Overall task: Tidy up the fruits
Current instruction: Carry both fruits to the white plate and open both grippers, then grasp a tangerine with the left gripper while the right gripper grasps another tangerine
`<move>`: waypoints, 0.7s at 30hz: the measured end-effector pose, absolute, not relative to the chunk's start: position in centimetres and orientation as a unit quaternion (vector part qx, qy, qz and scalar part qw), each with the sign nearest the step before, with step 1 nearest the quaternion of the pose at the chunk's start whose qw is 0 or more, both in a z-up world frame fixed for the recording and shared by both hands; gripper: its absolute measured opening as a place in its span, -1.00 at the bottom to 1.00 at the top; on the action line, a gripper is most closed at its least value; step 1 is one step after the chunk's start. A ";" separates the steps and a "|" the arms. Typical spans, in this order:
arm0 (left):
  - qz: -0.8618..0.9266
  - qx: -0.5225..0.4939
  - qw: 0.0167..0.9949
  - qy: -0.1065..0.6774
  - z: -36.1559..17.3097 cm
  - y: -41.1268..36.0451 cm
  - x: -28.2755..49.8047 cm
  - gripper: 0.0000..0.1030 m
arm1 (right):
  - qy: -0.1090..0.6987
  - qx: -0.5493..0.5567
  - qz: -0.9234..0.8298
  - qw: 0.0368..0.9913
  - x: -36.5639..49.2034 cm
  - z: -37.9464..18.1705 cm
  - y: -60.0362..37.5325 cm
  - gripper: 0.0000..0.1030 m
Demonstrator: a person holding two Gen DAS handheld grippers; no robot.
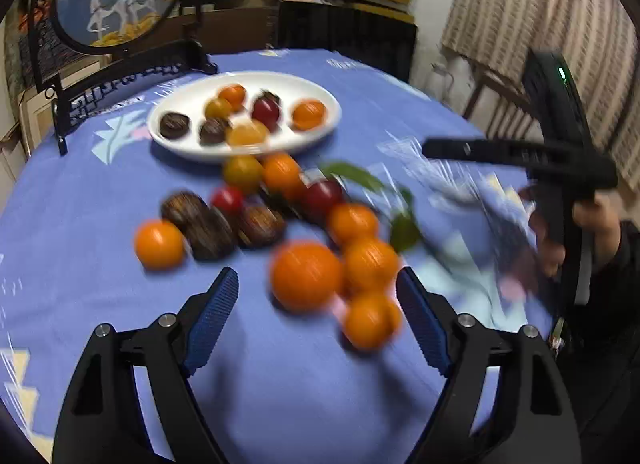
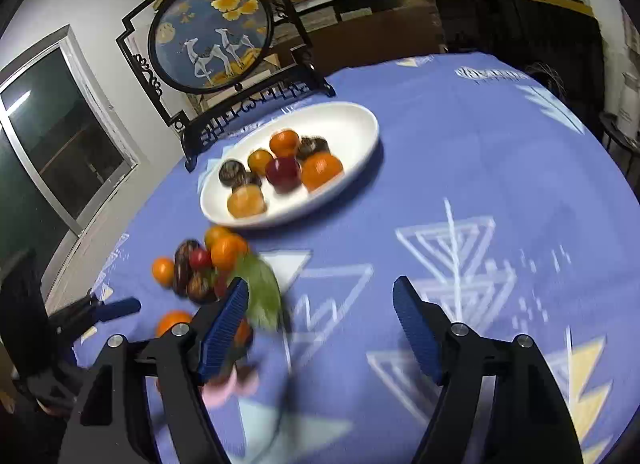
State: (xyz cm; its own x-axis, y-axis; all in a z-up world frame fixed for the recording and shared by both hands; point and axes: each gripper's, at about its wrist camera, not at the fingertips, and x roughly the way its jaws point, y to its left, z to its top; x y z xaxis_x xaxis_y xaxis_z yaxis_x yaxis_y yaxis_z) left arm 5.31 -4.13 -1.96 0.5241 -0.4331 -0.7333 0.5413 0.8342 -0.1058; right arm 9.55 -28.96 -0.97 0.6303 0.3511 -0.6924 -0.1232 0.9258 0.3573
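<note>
Both the left gripper (image 1: 318,296) and right gripper (image 2: 320,304) have released jaws; the oval plate (image 1: 192,98) lies lengthwise left-to-right.

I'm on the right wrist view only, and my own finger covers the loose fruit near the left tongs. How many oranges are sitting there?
Observer: The left wrist view is blurred, but it shows four oranges bunched together just ahead of the left tongs.
Operator: Are those tongs holding anything?
Observer: No. They are open and grip nothing, and the oranges lie beyond the fingertips.
</note>
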 end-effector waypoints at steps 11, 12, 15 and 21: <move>-0.261 0.127 0.879 0.380 -4.7 -7.5 1.9 0.00 | 0.411 0.143 0.128 0.891 5.7 -1.7 -29.1 0.46; -0.257 0.126 0.880 0.379 -4.8 -7.5 2.0 -0.01 | 0.411 0.143 0.130 0.891 5.5 -1.7 -29.0 0.46; -0.248 0.118 0.879 0.390 -5.6 -7.3 2.6 -0.29 | 0.413 0.139 0.139 0.889 5.1 -1.8 -28.3 0.46; -0.248 0.082 0.892 0.368 -4.1 -5.3 1.9 -0.30 | 0.429 0.102 0.176 0.880 4.0 -2.2 -25.5 0.46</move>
State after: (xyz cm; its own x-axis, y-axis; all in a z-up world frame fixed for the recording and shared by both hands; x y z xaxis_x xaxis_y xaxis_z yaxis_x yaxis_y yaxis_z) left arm 1.86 -5.27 -4.07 0.6062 -0.3826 -0.6973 0.5033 0.8634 -0.0362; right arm 4.01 -25.48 -2.24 0.5703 0.3981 -0.7186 -0.2226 0.9169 0.3313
